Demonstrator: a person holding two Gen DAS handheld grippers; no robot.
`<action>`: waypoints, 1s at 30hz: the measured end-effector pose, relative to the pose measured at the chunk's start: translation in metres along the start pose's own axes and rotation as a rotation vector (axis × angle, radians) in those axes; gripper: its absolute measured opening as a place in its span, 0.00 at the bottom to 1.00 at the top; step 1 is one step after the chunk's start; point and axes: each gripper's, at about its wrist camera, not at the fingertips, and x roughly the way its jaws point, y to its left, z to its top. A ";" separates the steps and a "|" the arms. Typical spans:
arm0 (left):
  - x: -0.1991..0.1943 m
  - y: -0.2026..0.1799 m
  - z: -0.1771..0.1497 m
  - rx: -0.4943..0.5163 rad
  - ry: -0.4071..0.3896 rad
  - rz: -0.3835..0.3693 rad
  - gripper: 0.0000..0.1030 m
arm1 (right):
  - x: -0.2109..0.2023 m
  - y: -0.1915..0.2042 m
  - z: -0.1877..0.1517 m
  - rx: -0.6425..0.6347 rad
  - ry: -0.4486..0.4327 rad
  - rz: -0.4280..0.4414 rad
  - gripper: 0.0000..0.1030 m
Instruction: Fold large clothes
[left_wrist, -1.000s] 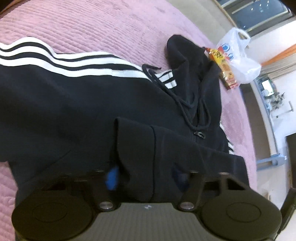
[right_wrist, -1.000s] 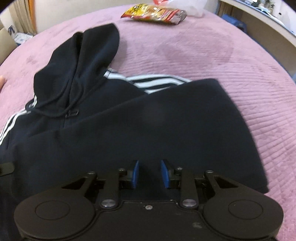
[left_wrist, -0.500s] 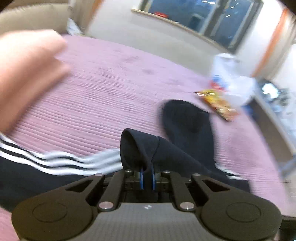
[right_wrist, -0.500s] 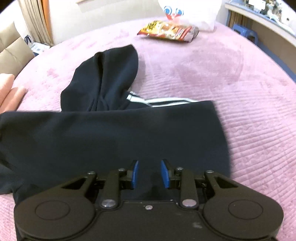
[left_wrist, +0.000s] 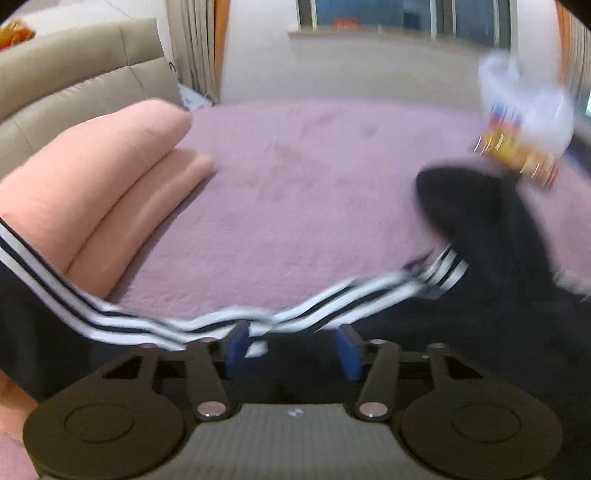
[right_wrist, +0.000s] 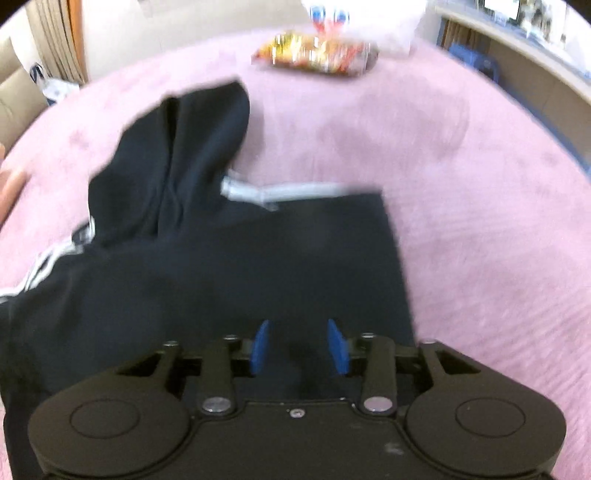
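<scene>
hoodie (right_wrist: 229, 273): black, soft matte knit, spread flat on the bedspread (right_wrist: 461, 192); folded body panel forms a roughly rectangular slab with a straight right edge and a squared far-right corner.
hood (right_wrist: 184, 147): limp, creased down the middle, rounded tip pointed away from the right wrist camera toward the snack bag (right_wrist: 317, 55).
sleeve stripes (left_wrist: 332, 299): three white bands on black, seen as a wavy line running left-right across the left wrist view; blurred.
long axis: in the right wrist view the garment is laid from lower left to the hood at upper centre; exact sleeve layout cannot be told from the blur.
bedspread: mauve-pink, quilted in fine parallel ribs, filling most of both views.
left gripper (left_wrist: 291, 350): blue pads spread wide apart, nothing clamped; striped sleeve edge is seen just ahead of and between the fingers.
right gripper (right_wrist: 299, 347): blue pads parted, nothing pinched; it is held over the folded black panel.
pillow (left_wrist: 92, 192): peach-pink, smooth, rounded, at left, black fabric draped against its lower edge.
snack bag: glossy yellow-red foil, flat, beyond the hood, a white plastic bag (right_wrist: 369, 22) just behind it.
headboard (left_wrist: 74, 81): beige padded panels, far left.
</scene>
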 end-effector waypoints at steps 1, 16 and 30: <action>-0.001 -0.003 0.004 -0.017 0.001 -0.091 0.55 | 0.000 0.002 0.005 -0.006 -0.014 -0.003 0.56; 0.078 -0.020 -0.016 -0.053 0.257 -0.268 0.32 | 0.055 0.039 0.018 -0.047 0.224 0.036 0.42; -0.018 0.131 -0.004 -0.231 0.080 -0.019 0.39 | 0.047 0.138 -0.021 -0.334 0.245 0.081 0.48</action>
